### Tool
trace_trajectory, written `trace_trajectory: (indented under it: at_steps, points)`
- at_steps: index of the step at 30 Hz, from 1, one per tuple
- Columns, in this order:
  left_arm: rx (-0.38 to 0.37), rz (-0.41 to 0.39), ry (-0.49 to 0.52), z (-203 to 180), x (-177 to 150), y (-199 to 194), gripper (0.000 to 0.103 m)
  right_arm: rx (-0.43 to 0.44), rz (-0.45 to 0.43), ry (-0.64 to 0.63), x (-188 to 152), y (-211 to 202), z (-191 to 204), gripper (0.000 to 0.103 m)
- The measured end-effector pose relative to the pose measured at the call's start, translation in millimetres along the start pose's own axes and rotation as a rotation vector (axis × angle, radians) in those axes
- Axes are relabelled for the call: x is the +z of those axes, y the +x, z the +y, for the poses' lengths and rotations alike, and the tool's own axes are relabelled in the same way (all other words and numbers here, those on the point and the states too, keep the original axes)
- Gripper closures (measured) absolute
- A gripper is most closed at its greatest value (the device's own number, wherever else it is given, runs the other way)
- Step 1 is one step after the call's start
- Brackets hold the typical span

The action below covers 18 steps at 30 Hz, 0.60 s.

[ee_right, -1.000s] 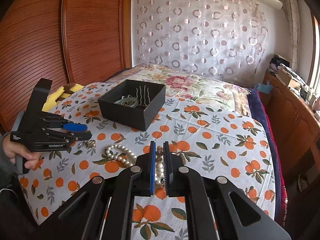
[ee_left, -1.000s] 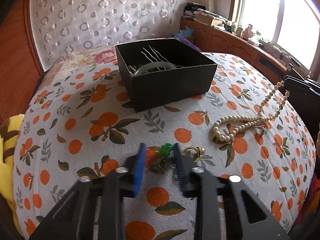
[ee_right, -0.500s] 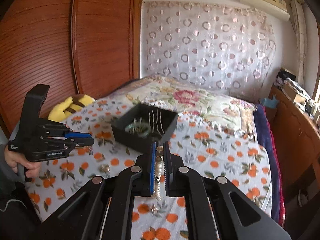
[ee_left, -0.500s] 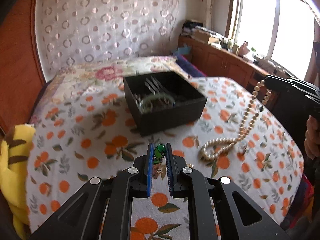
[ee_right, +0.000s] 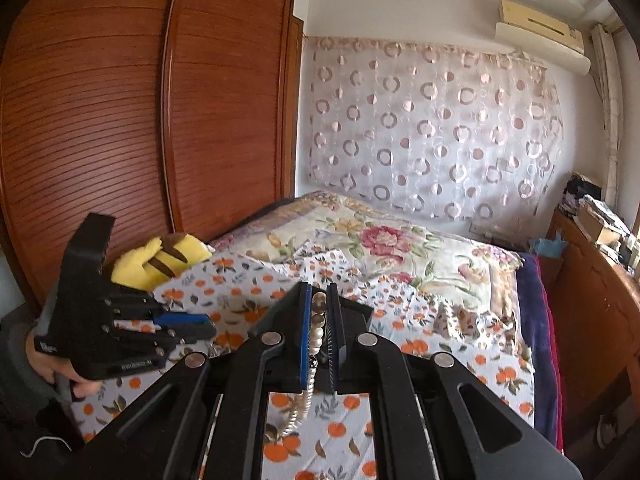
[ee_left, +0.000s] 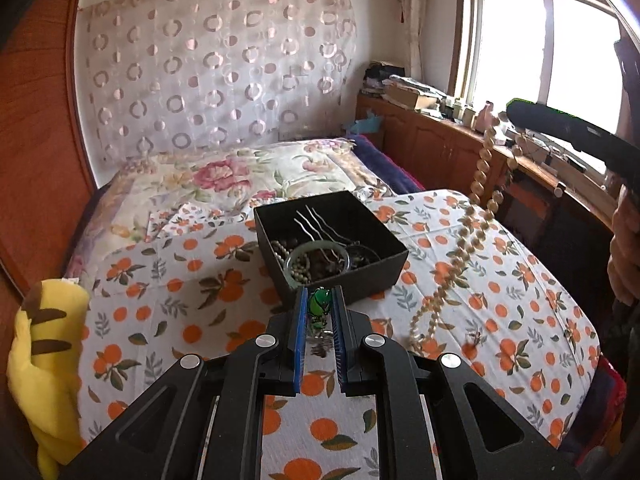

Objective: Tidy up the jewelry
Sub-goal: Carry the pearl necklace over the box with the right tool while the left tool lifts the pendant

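Observation:
My left gripper (ee_left: 319,300) is shut on a small green-stoned piece of jewelry (ee_left: 319,305) and holds it above the cloth, just in front of the black box (ee_left: 376,270). The box holds a jade bangle (ee_left: 318,247), hairpins and beads. My right gripper (ee_right: 319,304) is shut on a pearl necklace (ee_right: 316,330), which hangs down from it. In the left wrist view the necklace (ee_left: 466,236) dangles from the raised right gripper (ee_left: 516,114) to the cloth right of the box. The left gripper also shows in the right wrist view (ee_right: 200,326).
An orange-print cloth (ee_left: 168,304) covers the bed. A yellow plush toy (ee_left: 44,356) lies at its left edge. A small ring-like piece (ee_left: 476,335) lies on the cloth at right. A wooden cabinet (ee_left: 440,152) runs under the window; a wooden wardrobe (ee_right: 100,120) stands left.
Left gripper closed on the green piece and lifted it off the cloth toward the box. Right gripper rose higher with the pearl necklace, which now hangs mostly off the cloth.

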<state>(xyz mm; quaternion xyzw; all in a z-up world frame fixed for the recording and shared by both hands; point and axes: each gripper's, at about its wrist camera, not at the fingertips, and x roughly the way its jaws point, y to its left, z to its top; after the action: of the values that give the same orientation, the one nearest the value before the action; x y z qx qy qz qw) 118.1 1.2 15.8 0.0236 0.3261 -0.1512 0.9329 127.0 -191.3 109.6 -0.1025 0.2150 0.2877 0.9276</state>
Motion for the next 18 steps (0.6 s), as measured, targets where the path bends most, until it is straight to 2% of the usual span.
trace_trajectory:
  at_steps: [10, 18]
  points:
    - [0.008, 0.003, -0.016, 4, 4, 5, 0.092, -0.021, -0.063, -0.006, 42, 2, -11, 0.095]
    - [0.019, -0.003, -0.018, 10, 15, 19, 0.092, -0.027, -0.079, -0.006, 64, 24, -23, 0.095]
